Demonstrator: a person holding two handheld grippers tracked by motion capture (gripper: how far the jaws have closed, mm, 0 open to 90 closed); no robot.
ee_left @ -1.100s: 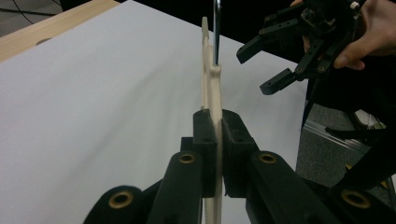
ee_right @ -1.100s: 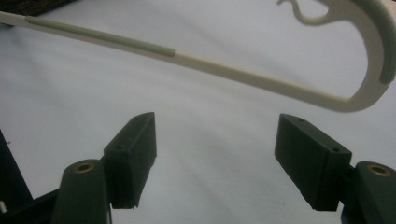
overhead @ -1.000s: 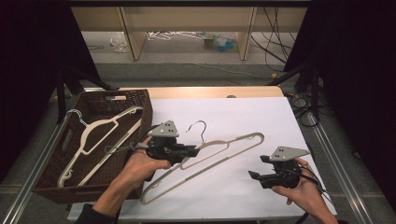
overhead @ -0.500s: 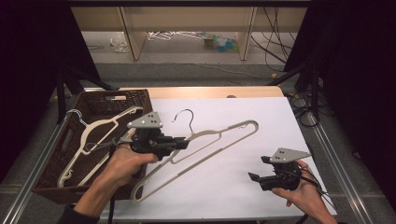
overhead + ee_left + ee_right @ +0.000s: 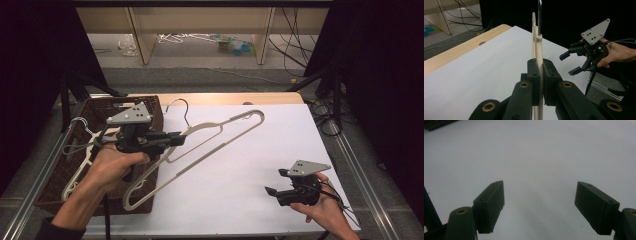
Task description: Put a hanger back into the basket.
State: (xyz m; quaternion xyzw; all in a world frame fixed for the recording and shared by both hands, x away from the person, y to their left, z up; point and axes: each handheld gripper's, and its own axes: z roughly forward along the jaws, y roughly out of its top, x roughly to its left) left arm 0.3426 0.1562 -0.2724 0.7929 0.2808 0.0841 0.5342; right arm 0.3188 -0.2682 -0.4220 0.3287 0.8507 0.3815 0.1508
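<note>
A beige plastic hanger (image 5: 220,145) with a metal hook hangs tilted above the white table, its lower end over the basket's near corner. My left gripper (image 5: 177,137) is shut on its neck just below the hook. In the left gripper view the pads (image 5: 534,75) clamp the thin beige hanger (image 5: 537,45) edge-on. My right gripper (image 5: 276,182) rests low at the table's front right. Its jaws have just been opening and stand wide apart with nothing between them. In its own view the right gripper (image 5: 540,205) looks at bare white tabletop. The left gripper view also catches the right gripper (image 5: 567,65).
A dark wicker basket (image 5: 55,175) stands at the table's left edge with another pale hanger (image 5: 80,160) inside. The white sheet (image 5: 300,140) covers the table; a wooden strip (image 5: 225,98) runs along its far edge. Metal rails flank both sides.
My left hand has lifted the hanger off the table and carried it up and left toward the basket. The right gripper has stayed in place.
</note>
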